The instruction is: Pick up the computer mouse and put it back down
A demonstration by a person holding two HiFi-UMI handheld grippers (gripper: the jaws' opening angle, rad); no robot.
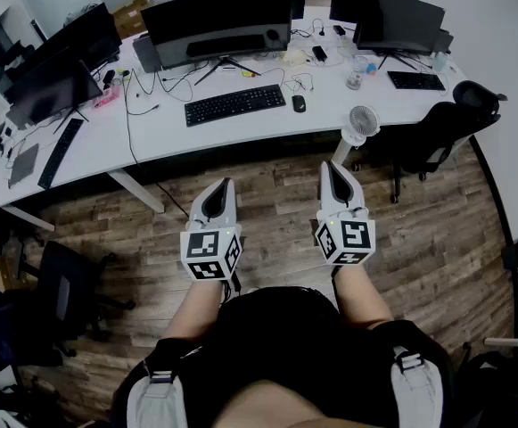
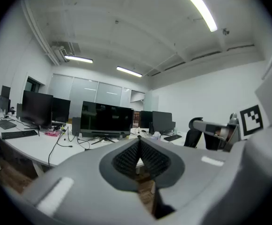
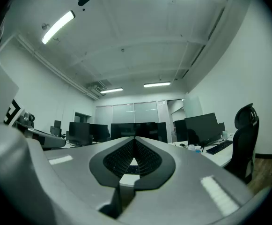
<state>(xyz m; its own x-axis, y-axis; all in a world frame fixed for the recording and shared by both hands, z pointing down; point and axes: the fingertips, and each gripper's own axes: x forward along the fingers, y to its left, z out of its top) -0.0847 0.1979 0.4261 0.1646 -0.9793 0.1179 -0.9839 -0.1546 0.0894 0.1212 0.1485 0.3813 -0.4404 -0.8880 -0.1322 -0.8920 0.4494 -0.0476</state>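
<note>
The left gripper (image 1: 223, 185) and right gripper (image 1: 332, 168) are both pressed together and empty, short of the desk (image 1: 169, 136). The mouse (image 1: 299, 103) lies beside the keyboard (image 1: 234, 104), and a fan (image 1: 363, 120) stands near the right gripper.

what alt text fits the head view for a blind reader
A person holds the left tool and right tool, both shut and empty, above a wooden floor, short of a curved white desk. On the desk a black computer mouse lies just right of a black keyboard, before a wide monitor.
</note>
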